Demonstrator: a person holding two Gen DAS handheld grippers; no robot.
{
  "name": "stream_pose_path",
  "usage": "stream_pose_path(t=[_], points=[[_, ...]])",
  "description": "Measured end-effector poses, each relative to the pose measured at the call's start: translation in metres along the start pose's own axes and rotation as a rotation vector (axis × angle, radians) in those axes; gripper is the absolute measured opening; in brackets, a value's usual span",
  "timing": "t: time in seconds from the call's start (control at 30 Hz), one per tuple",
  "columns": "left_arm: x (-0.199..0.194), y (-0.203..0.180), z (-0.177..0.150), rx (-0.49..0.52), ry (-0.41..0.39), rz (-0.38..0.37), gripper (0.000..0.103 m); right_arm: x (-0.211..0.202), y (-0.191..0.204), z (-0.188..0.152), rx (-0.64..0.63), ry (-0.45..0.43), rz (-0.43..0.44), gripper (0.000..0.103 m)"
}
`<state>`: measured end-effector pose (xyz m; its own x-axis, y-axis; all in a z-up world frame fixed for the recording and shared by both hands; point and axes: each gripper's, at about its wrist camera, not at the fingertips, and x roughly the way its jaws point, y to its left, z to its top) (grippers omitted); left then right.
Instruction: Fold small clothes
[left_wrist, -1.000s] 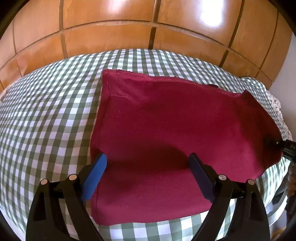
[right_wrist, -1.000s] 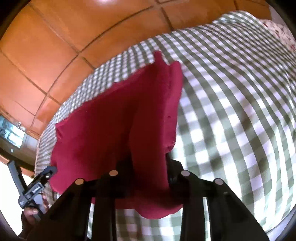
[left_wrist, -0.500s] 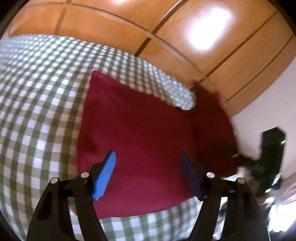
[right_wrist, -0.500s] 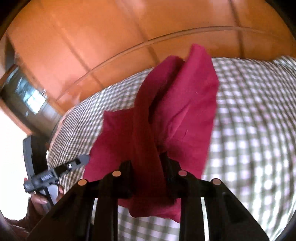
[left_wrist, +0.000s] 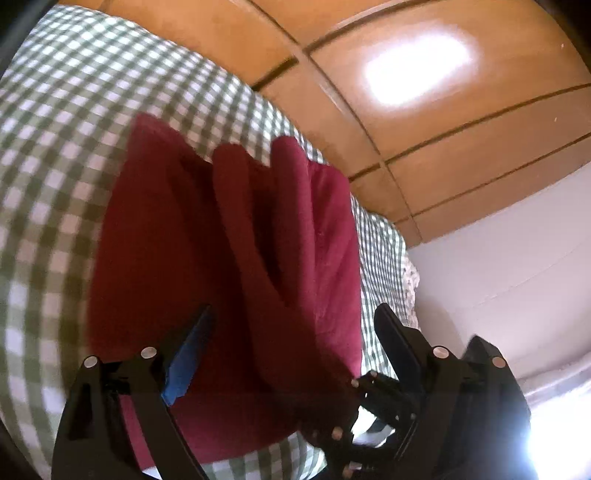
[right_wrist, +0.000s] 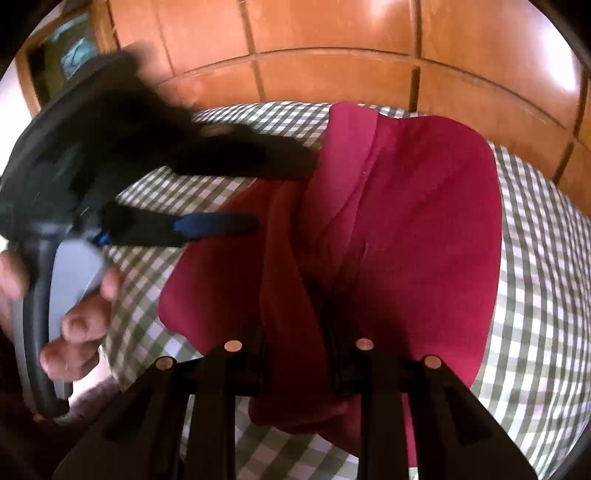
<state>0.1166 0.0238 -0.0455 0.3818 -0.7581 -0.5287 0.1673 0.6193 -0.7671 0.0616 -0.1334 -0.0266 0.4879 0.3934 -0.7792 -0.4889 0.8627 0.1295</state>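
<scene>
A dark red cloth (left_wrist: 192, 240) lies on a green-and-white checked bed cover (left_wrist: 55, 122). My right gripper (right_wrist: 295, 317) is shut on one edge of the red cloth (right_wrist: 424, 206) and holds that side lifted and folded over the rest. Its black body shows low in the left wrist view (left_wrist: 354, 413). My left gripper (left_wrist: 291, 325) is open and empty just above the cloth's near part. It also shows in the right wrist view (right_wrist: 258, 192), with its jaws apart at the cloth's left edge.
A brown wooden panelled headboard (left_wrist: 406, 92) stands behind the bed. A white wall (left_wrist: 498, 266) is at the right. The person's hand (right_wrist: 74, 325) holds the left gripper's handle.
My right gripper has carried the cloth's edge up and across toward the left gripper, so the cloth now bunches in folds. The left gripper has stayed open and swung closer to the right one.
</scene>
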Motion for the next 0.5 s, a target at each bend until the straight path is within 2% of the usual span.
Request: stream_pose_path(t=[0.07,0.13,0.2,0.23,0.3,0.37,0.4,0.43,0.5], points=[[0.013,-0.008,0.002,0.015,0.030,0.009,0.086,-0.002,-0.005,-0.002,0.009,-0.011,0.018,0.027],[0.024,-0.013,0.006,0.029,0.049,0.028,0.086,-0.006,-0.009,-0.004,0.023,-0.023,0.079,0.035],[0.036,-0.020,0.010,0.045,0.076,0.067,0.084,-0.014,-0.015,-0.008,0.046,-0.025,0.179,0.057],[0.041,-0.022,0.011,0.055,0.089,0.089,0.081,-0.021,-0.020,-0.011,0.061,-0.033,0.217,0.060],[0.052,-0.024,0.014,0.064,0.121,0.140,0.068,-0.035,-0.034,-0.019,0.103,-0.046,0.287,0.065],[0.059,-0.025,0.014,0.067,0.131,0.161,0.067,-0.054,-0.056,-0.029,0.170,-0.065,0.334,0.067],[0.061,-0.026,0.014,0.073,0.130,0.172,0.056,-0.065,-0.073,-0.037,0.211,-0.083,0.327,0.067],[0.062,-0.027,0.012,0.081,0.133,0.187,0.051,-0.071,-0.083,-0.041,0.235,-0.093,0.307,0.067],[0.065,-0.029,0.013,0.090,0.127,0.216,0.034,-0.080,-0.110,-0.052,0.300,-0.106,0.240,0.067]])
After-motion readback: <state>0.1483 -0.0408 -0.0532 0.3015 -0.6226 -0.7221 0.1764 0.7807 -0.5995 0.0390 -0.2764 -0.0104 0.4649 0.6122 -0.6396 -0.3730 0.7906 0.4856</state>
